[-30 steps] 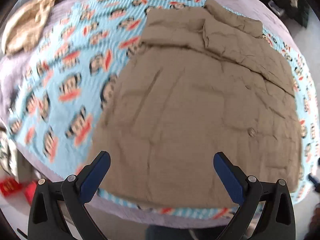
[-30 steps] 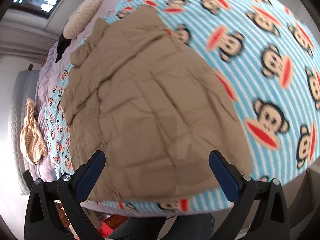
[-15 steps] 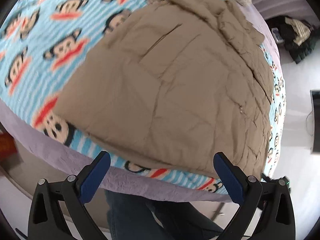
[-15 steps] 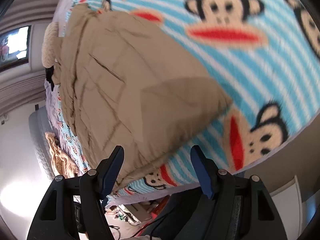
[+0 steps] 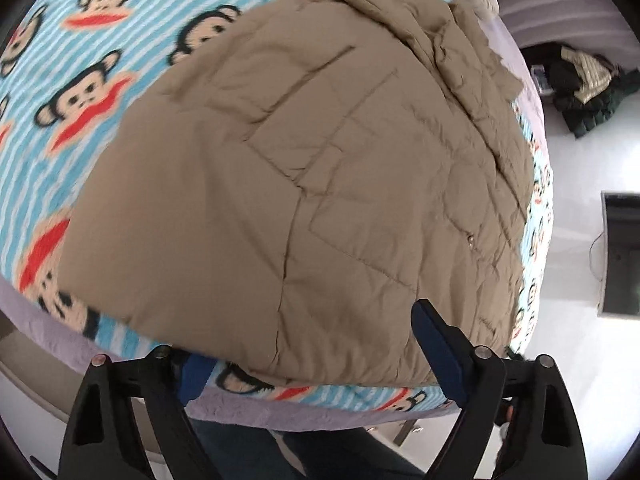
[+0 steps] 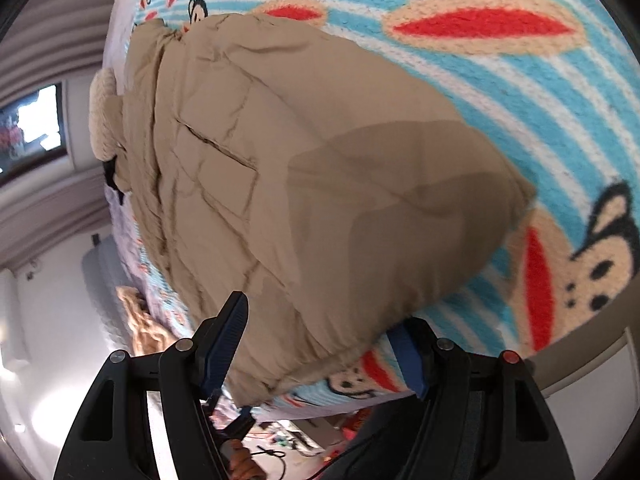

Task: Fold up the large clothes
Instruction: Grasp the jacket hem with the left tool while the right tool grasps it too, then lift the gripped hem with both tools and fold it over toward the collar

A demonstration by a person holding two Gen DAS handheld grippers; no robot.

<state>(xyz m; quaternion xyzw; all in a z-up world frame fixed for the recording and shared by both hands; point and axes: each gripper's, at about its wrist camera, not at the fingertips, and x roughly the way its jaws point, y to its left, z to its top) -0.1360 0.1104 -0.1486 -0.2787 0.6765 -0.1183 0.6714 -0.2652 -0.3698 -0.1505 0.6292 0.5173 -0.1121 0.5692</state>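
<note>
A large tan quilted jacket (image 5: 320,168) lies spread on a blue striped monkey-print blanket (image 5: 80,92) on a bed. My left gripper (image 5: 316,356) is open, its fingers straddling the jacket's near hem at the bed's edge; the left finger sits under the hem. In the right wrist view the jacket (image 6: 304,184) shows with its near corner between the fingers of my right gripper (image 6: 320,348), which is open and partly closed around the hem without pinching it.
A purple bed cover (image 5: 280,412) hangs below the blanket. A cream pillow (image 6: 102,120) lies by the jacket's far end. Dark clothes (image 5: 580,88) lie on the white floor and a beige garment (image 6: 144,328) on the bed. The person's legs (image 5: 320,452) stand at the bed's edge.
Both grippers have dropped down to the jacket's near hem at the bed's edge. The right gripper has narrowed. The hem now sits between the fingers of each.
</note>
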